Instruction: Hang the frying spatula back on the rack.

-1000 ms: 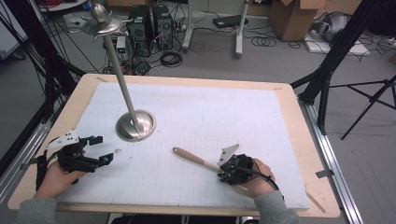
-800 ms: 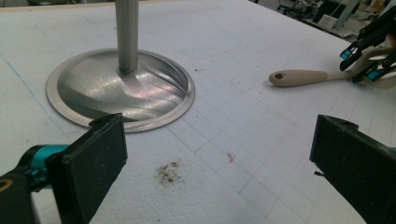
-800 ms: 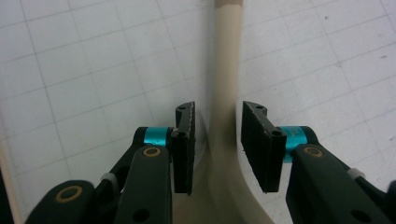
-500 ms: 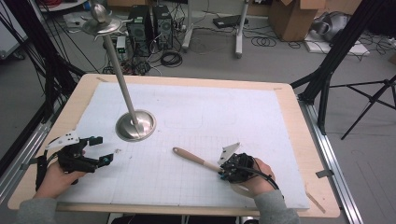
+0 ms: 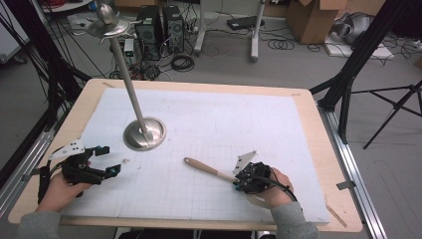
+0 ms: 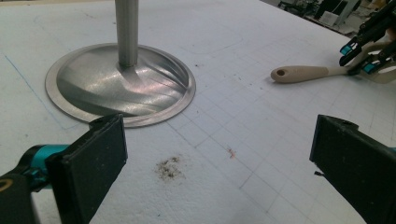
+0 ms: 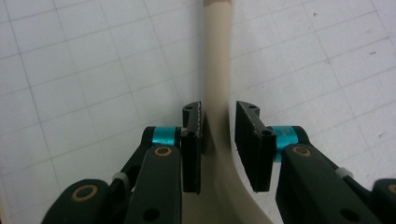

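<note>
The right gripper (image 5: 238, 183) has its 2 jaws around the neck of a beige wooden utensil (image 5: 204, 167) lying on the white gridded mat (image 5: 259, 124); a small gap shows at one pad. The left gripper (image 5: 110, 160) is spread wide, empty, near the metal stand (image 5: 144, 133) (its round base).

The wider end of the wooden utensil (image 5: 209, 170) is hidden beneath the right gripper (image 5: 238, 183) and the hand (image 5: 272, 187), so its kind cannot be told. In the right gripper view its handle (image 7: 218, 56) is cut off at the top edge. In the left gripper view the metal stand's pole (image 6: 127, 28) is cut off at the top, and the left gripper's fingers (image 6: 95, 163) are cropped at the bottom.
</note>
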`<move>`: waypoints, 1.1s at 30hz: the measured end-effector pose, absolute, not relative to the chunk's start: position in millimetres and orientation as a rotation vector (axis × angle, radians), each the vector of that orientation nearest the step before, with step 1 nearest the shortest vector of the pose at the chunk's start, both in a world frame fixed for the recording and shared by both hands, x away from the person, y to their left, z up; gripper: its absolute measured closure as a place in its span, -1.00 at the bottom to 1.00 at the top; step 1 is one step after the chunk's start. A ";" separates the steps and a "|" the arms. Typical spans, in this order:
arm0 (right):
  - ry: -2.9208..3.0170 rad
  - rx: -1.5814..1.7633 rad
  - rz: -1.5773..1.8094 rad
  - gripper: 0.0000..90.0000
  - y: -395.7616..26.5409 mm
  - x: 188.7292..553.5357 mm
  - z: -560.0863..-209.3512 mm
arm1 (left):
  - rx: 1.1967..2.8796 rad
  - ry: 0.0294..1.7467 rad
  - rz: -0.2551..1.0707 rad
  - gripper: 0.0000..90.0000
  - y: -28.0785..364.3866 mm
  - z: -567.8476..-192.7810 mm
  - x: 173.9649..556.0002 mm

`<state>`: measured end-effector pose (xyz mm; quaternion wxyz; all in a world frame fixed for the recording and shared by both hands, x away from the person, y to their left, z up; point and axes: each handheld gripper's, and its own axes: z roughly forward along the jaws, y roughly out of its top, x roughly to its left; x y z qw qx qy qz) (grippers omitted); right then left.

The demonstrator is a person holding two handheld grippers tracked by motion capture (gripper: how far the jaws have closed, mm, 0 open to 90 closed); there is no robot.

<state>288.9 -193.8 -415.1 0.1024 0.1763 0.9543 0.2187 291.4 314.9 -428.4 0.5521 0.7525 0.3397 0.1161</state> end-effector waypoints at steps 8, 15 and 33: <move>2.804 0.508 0.631 0.67 -194.1 290.3 -415.2 | 1.782 0.808 0.273 -0.90 314.4 -429.0 291.3; 2.815 0.506 0.638 0.71 -194.4 291.3 -414.8 | 1.787 0.806 0.271 -0.90 314.0 -429.2 291.5; 2.839 0.596 0.870 0.71 -211.6 297.9 -411.5 | 1.781 0.803 0.278 -0.90 314.5 -428.1 291.3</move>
